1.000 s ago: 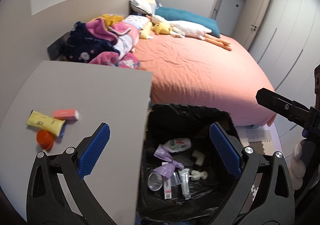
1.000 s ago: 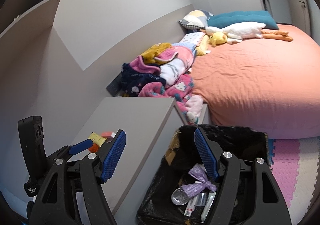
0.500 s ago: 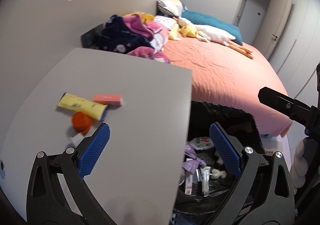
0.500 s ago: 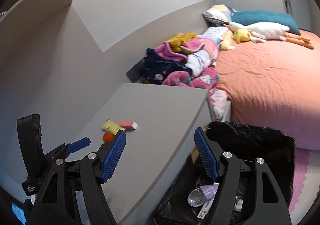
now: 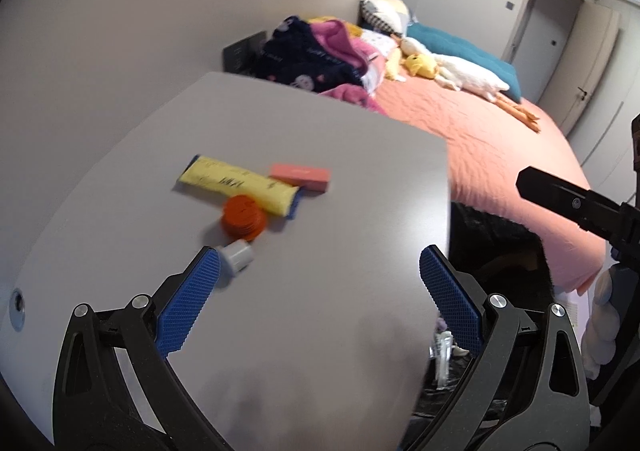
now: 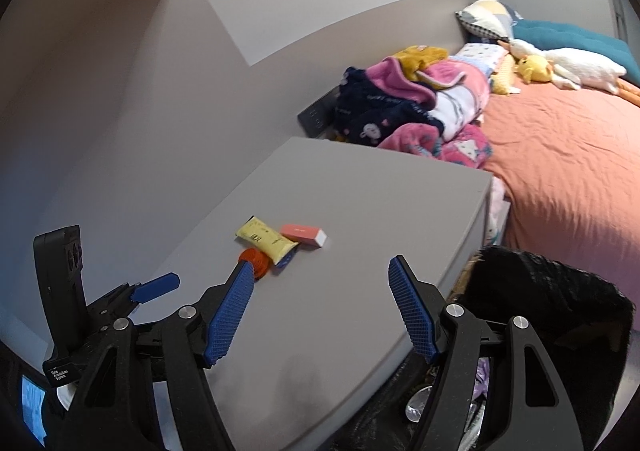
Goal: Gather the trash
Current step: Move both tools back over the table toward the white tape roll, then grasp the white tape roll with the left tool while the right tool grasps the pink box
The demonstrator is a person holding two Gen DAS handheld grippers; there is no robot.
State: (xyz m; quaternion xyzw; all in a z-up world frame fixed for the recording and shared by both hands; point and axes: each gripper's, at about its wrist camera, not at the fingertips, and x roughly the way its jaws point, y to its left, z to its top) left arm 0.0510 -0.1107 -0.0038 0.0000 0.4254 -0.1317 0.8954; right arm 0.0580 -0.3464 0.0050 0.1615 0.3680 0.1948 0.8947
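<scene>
The only print I could make out sat on the white label at the foot of the left gripper's black upright part: "Data Acquisition System". Dark lettering on the yellow tube was too blurred.

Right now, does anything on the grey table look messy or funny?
Yes. A yellow tube, a pink box, an orange cap and a small grey cap lie jumbled together on the grey table, not in the black bin beside it.
</scene>
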